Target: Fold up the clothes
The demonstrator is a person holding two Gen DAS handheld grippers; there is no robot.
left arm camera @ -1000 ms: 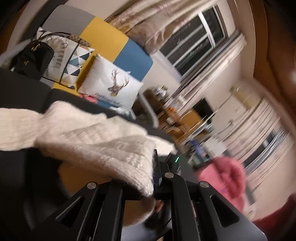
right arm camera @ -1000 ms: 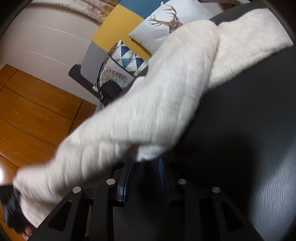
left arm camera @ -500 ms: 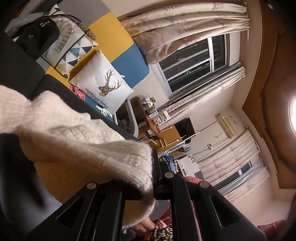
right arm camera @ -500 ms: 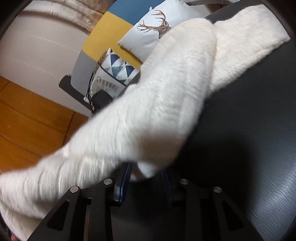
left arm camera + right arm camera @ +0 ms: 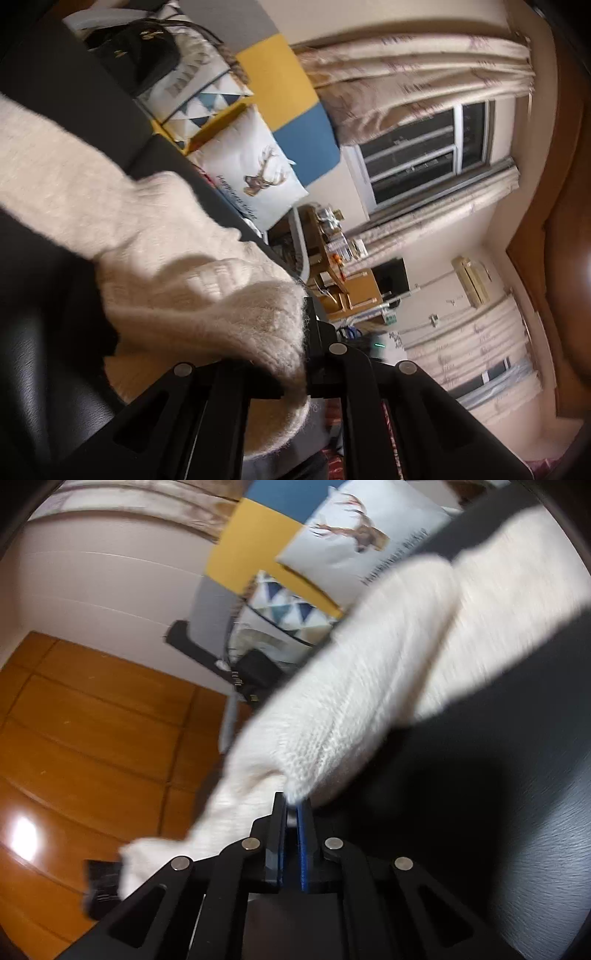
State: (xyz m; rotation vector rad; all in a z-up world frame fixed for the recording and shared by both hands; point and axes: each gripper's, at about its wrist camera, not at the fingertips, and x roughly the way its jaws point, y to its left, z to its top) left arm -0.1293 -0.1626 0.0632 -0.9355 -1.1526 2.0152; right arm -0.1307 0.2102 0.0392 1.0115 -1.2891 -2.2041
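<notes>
Over black leather seat (image 5: 517, 812): cream knit sweater (image 5: 369, 686), half draped, we held at two points. Left gripper (image 5: 306, 354) clamped on edge; right gripper (image 5: 291, 808) jaws just closed, pinching corner. Step judged: lifting for fold. Next: carry edge across, keep tension even.

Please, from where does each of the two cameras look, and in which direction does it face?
Left wrist: sits behind the left tongs, facing the curtained window; the tongs are shut on the fluffy cream knitted sweater.
Right wrist: sits behind the right tongs, facing the orange wooden wall panels; the tongs pinch the sweater's edge.
Both show: the sweater, the black sofa, the white deer-print cushion.
</notes>
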